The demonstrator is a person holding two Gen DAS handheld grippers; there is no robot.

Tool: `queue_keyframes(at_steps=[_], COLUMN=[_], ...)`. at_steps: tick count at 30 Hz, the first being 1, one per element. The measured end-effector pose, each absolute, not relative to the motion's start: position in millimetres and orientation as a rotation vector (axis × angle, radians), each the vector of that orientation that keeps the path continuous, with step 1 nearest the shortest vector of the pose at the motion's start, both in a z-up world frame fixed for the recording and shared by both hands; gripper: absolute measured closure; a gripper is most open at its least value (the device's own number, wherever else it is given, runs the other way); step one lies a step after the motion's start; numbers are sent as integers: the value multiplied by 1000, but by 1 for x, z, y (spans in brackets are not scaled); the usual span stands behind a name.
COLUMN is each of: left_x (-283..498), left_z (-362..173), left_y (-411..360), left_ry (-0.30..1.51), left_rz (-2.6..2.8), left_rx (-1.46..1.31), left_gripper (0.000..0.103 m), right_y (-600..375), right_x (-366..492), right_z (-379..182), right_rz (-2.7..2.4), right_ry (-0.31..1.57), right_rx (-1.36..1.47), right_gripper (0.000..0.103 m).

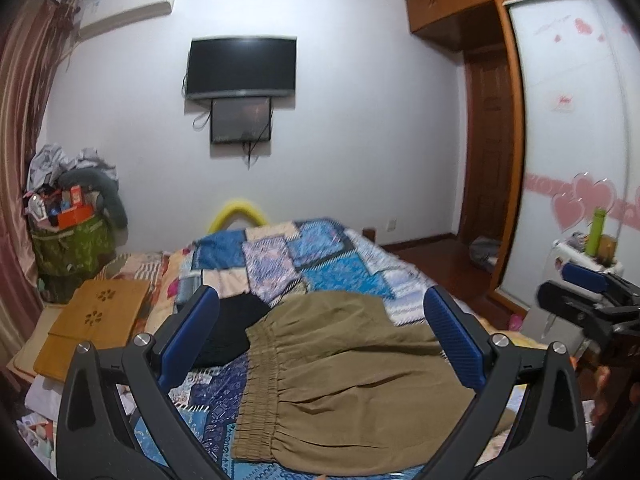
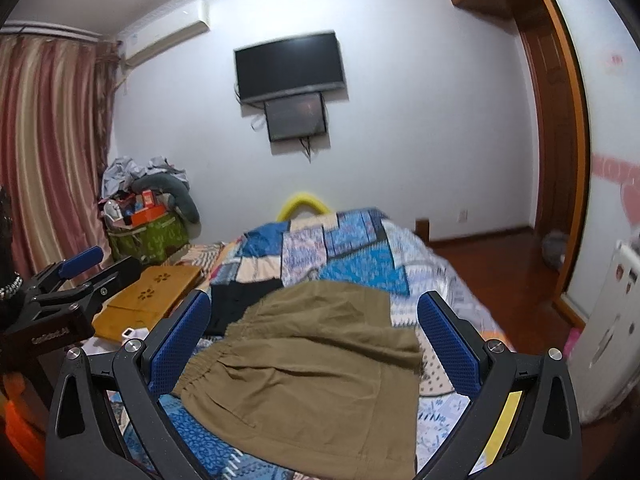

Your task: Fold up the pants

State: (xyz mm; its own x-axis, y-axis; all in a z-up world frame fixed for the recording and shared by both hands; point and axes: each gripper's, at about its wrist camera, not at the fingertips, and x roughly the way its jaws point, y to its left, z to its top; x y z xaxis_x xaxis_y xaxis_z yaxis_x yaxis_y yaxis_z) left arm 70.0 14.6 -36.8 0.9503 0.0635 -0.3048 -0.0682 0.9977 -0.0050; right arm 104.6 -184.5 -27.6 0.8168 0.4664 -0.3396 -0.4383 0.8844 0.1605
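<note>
Olive-brown pants [image 1: 340, 364] lie folded on the patchwork bedspread [image 1: 320, 256], elastic waistband toward the left. They also show in the right wrist view [image 2: 312, 364]. My left gripper [image 1: 320, 340] is open and empty, held above the pants. My right gripper [image 2: 312, 340] is open and empty, also above the pants. The right gripper shows at the right edge of the left wrist view [image 1: 580, 300]; the left gripper shows at the left edge of the right wrist view [image 2: 68, 280].
A black garment [image 1: 228, 328] lies beside the pants to the left. A wooden lap tray [image 1: 96, 320] sits at the bed's left. A cluttered green bag [image 1: 68, 248] stands by the curtain. A wardrobe [image 1: 560, 140] and small white stand [image 1: 588, 256] are at the right.
</note>
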Motion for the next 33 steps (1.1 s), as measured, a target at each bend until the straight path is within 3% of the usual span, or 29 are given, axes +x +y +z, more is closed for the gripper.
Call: queue_keyframes(at_steps=[15,19,30,33], left_x=[233,259,302,304], left_z=[-151,-177,-249,-256], left_y=[99,117,145,150], left_ry=[722,829,1094,1107], left_rz=[151,117,39,7], left_rx=[-16,-7,-62,-108], left_gripper=[3,6,9,9], right_y=[-208,-218,-230,-223], right_x=[228,261,307,318], right_z=[-128,-158,-223,-235], right_rz=[375,367,450,493], right_ry=[712,819,1053,1098], right_rx=[36,66,154,155], right_gripper=[1,16,26,40])
